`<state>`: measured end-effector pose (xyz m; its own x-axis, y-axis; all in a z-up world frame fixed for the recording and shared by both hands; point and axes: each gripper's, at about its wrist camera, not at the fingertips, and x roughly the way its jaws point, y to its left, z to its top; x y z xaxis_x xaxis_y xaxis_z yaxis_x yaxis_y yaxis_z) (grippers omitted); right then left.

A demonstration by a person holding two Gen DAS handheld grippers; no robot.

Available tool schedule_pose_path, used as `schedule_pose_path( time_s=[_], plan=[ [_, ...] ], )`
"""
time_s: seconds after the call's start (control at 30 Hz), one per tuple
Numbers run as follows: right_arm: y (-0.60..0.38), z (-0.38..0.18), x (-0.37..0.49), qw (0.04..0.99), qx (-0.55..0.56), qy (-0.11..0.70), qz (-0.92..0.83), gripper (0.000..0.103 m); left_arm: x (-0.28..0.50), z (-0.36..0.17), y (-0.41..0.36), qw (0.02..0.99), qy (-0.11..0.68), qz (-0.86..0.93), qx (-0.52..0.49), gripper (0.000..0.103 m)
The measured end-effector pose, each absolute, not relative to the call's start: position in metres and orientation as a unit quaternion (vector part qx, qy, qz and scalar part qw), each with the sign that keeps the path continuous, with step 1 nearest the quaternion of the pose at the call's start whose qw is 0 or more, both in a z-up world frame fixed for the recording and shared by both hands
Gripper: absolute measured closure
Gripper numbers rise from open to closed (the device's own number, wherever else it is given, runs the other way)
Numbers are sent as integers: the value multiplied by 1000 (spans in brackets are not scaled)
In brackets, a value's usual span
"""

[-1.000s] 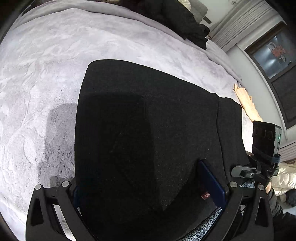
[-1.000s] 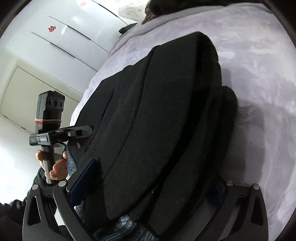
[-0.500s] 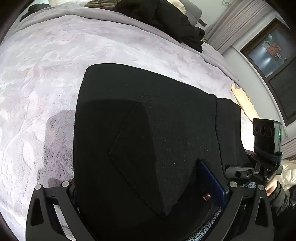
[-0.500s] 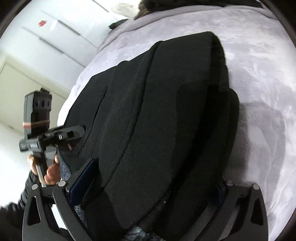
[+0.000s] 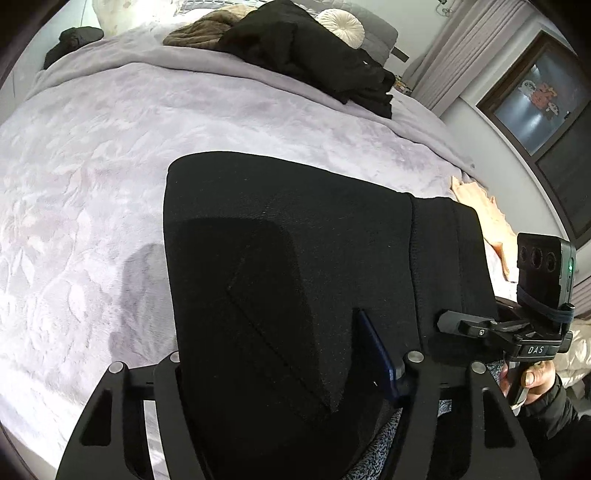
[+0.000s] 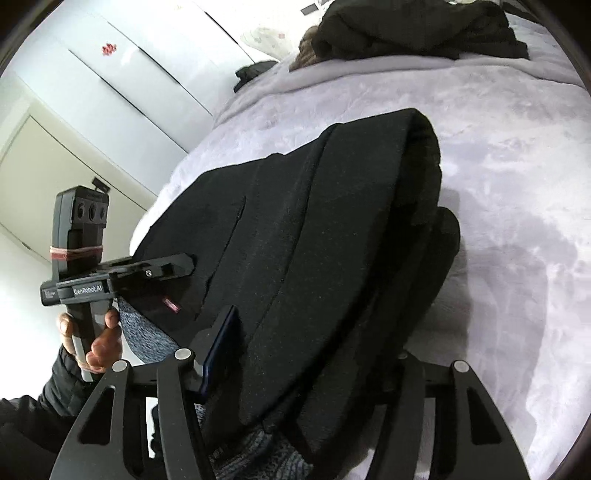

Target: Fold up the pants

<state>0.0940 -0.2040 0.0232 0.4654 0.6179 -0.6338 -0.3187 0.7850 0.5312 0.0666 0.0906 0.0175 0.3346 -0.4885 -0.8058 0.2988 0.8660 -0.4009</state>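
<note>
Folded black pants (image 5: 295, 240) lie on the lilac bed cover (image 5: 92, 184), their fold facing away from me. My left gripper (image 5: 273, 362) has its jaws closing around the near edge, with the blue pad (image 5: 373, 354) pressed into the cloth. The other finger is hidden under the fabric. My right gripper (image 6: 314, 350) is likewise closing on the near edge of the pants (image 6: 332, 221), which fill the gap between its fingers. Grey lining (image 6: 147, 332) shows under the lifted edge. Each view shows the other gripper in a hand beside the pants.
A heap of dark clothes (image 5: 306, 55) and a round pillow (image 5: 341, 26) sit at the bed's far end. A peach cloth (image 5: 480, 210) lies at the right edge under a window (image 5: 535, 99). White wardrobe doors (image 6: 129, 74) stand to the left of the bed.
Both pairs of jaws have narrowed onto the pants' near edge. Both grippers have risen, bringing the edge up with them, so more of the bed's far end shows.
</note>
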Motion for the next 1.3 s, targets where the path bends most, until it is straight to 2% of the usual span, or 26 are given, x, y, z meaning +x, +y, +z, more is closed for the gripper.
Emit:
schedule_pose_path(
  time_s=[0.27,0.77,1.3],
  plan=[
    [-240,41,86,845,174,432,264,40,70,30,47,801,535,-251,-89,36],
    [-359,93,100,877,166,405,197,40,119,69,-93,798,526,-283,-81,36],
    [-416,59,154,856,210,436,184,40,165,39,-142,775,569,-265,-69,36]
  ],
)
